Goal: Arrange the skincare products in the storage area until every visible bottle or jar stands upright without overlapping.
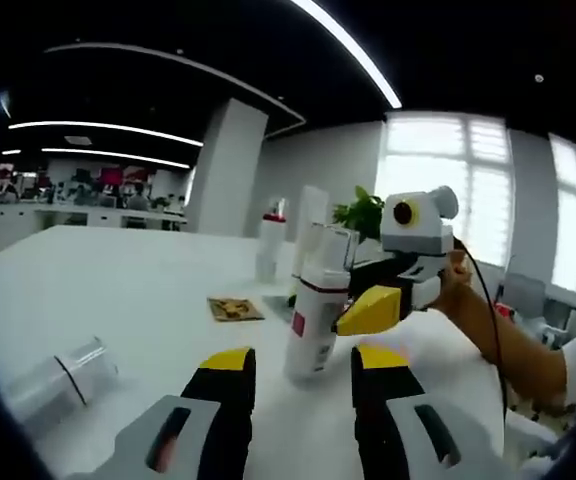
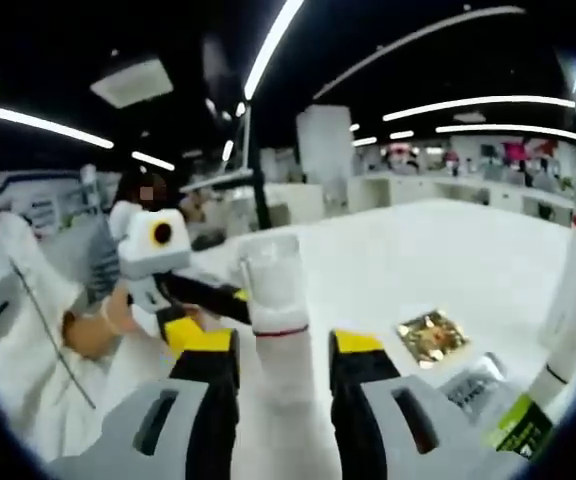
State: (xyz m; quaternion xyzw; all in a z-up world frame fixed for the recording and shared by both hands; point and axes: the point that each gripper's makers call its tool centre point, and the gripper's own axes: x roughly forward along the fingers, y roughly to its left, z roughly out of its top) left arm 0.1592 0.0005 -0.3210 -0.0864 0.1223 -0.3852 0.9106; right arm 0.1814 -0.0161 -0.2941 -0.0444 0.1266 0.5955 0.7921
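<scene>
A white bottle (image 1: 316, 312) with a red band and a clear cap stands upright on the white table (image 1: 138, 290). My right gripper (image 2: 280, 345) is shut on the white bottle (image 2: 276, 300), which rises between its yellow-tipped jaws. In the left gripper view the right gripper (image 1: 373, 308) comes in from the right and holds the bottle's side. My left gripper (image 1: 304, 362) is open just in front of the bottle's base, with nothing between its jaws. The left gripper (image 2: 183, 325) also shows beside the bottle in the right gripper view.
A clear jar (image 1: 63, 378) lies on its side at the near left. A gold packet (image 1: 235, 308) lies flat behind the bottle. A red-capped white bottle (image 1: 271, 245) stands farther back. A green-labelled tube (image 2: 523, 425) lies low right, next to a tall white bottle (image 2: 573, 290).
</scene>
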